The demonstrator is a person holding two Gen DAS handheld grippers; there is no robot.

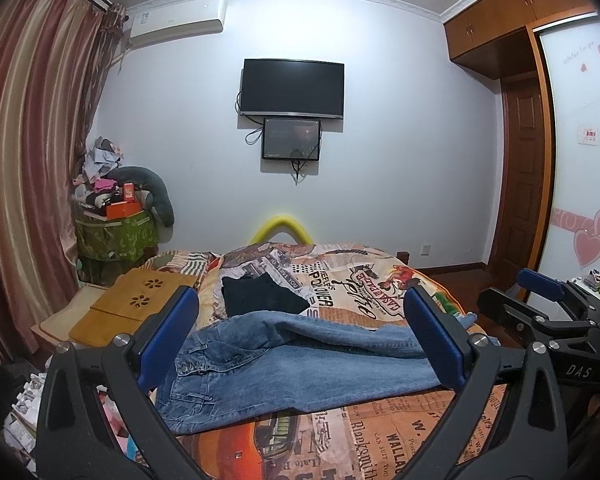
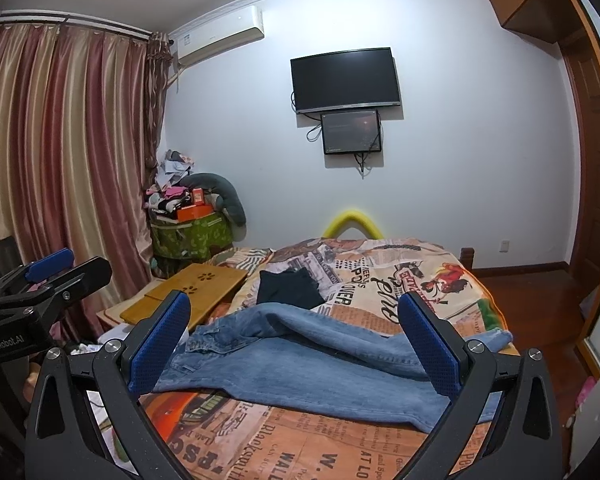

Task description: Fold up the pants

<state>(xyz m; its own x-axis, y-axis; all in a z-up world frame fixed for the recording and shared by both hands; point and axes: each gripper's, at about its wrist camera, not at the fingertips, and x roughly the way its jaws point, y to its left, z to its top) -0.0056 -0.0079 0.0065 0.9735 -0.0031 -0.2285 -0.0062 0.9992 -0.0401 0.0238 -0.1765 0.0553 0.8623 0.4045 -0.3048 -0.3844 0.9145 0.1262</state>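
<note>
Bedroom walls of pale grey frame the scene, with a dark television (image 1: 293, 88) mounted high ahead and striped curtains (image 1: 28, 152) off to the left. Below them a bed (image 1: 380, 432) under a newspaper-print cover carries the work.

The jeans (image 1: 292, 364) lie crosswise on that cover, directly ahead of and just beneath both tools, waistband toward the left hand-held gripper (image 1: 300, 340) and the leg hems trailing past the right hand-held gripper (image 2: 300, 340). One leg sits roughly on top of the other, though rumpled — a ridge of denim runs along the far edge — so the lengthwise fold looks loosely made while the crosswise folds are not yet done.

Both tools hover above the denim with their blue pads spread wide and nothing between them. Held side by side over the near edge, they seem positioned to come down on the cloth, probably one toward the waist and one toward the hems.

Beyond the jeans, farther from the fingers, a black garment (image 1: 260, 292) lies on the cover, close to the denim; it may be a finished piece set aside. To the left, a bamboo lap tray (image 1: 132, 304) rests at the bed's side, well clear of the fold.
</note>
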